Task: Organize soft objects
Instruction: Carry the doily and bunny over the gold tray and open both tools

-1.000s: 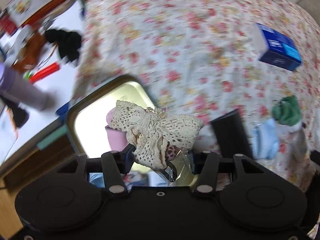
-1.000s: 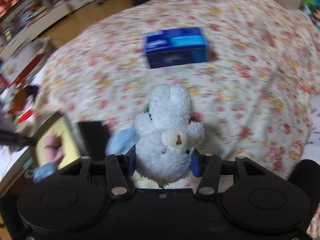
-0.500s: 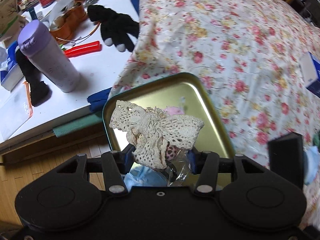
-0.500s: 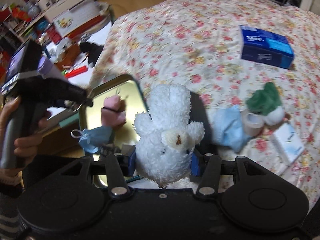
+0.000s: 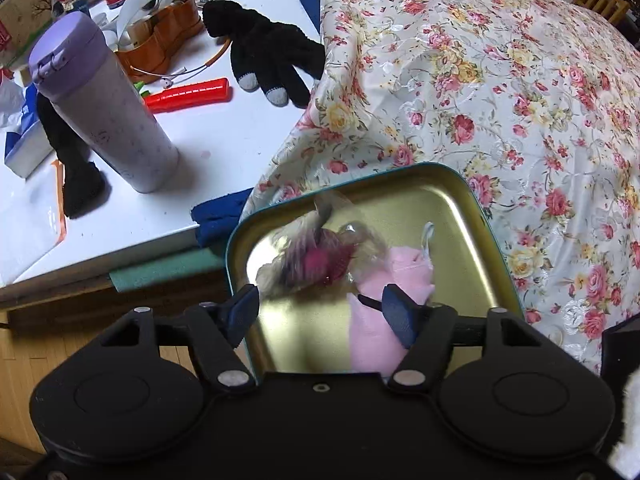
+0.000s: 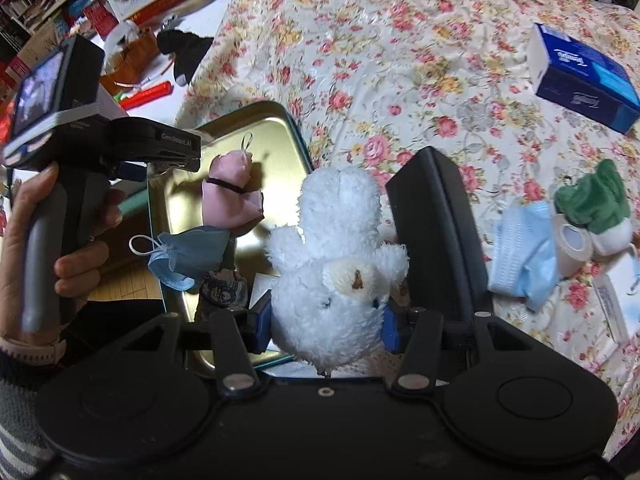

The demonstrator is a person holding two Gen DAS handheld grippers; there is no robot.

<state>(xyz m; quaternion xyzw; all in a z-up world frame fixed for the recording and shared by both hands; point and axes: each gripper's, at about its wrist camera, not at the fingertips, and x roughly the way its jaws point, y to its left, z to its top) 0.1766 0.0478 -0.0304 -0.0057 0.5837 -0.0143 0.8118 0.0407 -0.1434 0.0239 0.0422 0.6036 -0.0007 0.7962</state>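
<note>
Plush toy (image 6: 336,264) clamped in R gripper (image 6: 326,322), beside tin rim (image 6: 302,140)

A white plush bear (image 6: 334,268) hangs head-down, pinched at its head between the right gripper's (image 6: 326,320) fingers. Left of it, a gold tin tray (image 6: 280,128) holds a pink cloth bundle (image 6: 232,192) tied with a black band and a blue face mask (image 6: 188,256). Ahead of the left gripper's (image 5: 320,312) spread fingers, a blurred lace-and-magenta bow (image 5: 320,260) lies over the tray.

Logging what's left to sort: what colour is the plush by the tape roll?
Green and white plush, clearest in the right wrist view.
</note>
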